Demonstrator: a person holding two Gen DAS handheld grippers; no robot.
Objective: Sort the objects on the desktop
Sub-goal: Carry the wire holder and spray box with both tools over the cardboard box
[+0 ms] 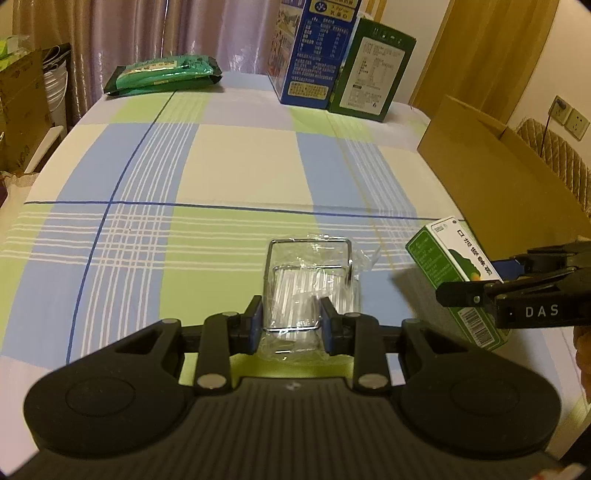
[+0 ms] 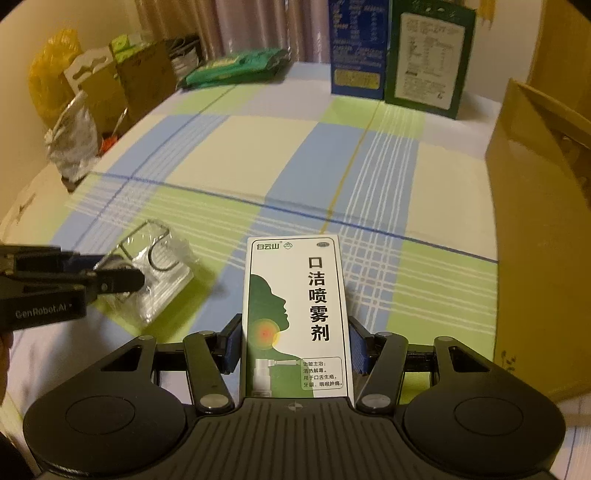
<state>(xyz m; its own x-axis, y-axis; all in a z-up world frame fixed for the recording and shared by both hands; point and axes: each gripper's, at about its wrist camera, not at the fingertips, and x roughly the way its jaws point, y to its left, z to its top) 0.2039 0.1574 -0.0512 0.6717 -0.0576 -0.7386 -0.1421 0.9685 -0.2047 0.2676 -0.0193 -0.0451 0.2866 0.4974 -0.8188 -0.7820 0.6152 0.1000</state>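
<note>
Left gripper (image 1: 291,321): the jaws are closed against the two sides of a clear plastic packet (image 1: 314,291), which holds a metal wire frame; the packet is seen low over the checked cloth (image 1: 236,166) of the desk, and whether it rests on the cloth cannot be told.

Right gripper (image 2: 295,347): the jaws are clamped on the long sides of a green-and-white spray box (image 2: 295,314), held with its printed face up and its far end pointing away from the camera.

Between the two: in the left view the spray box (image 1: 454,280) is seen just right of the packet, apart from it; in the right view the packet (image 2: 155,273) lies to the left, partly covered by the left gripper (image 2: 110,280).

Right edge: an open cardboard box (image 2: 535,221) stands beside the desk, near the spray box.

Middle ground: only checked cloth is seen there.

Far left: a green packet (image 1: 162,74) lies flat at the far corner.

Far back: a blue carton (image 1: 314,55) and a dark green carton (image 1: 373,70) stand upright, touching.

Beyond the left edge: bags and cardboard boxes (image 2: 103,81) are stacked by the curtain (image 1: 147,29).
</note>
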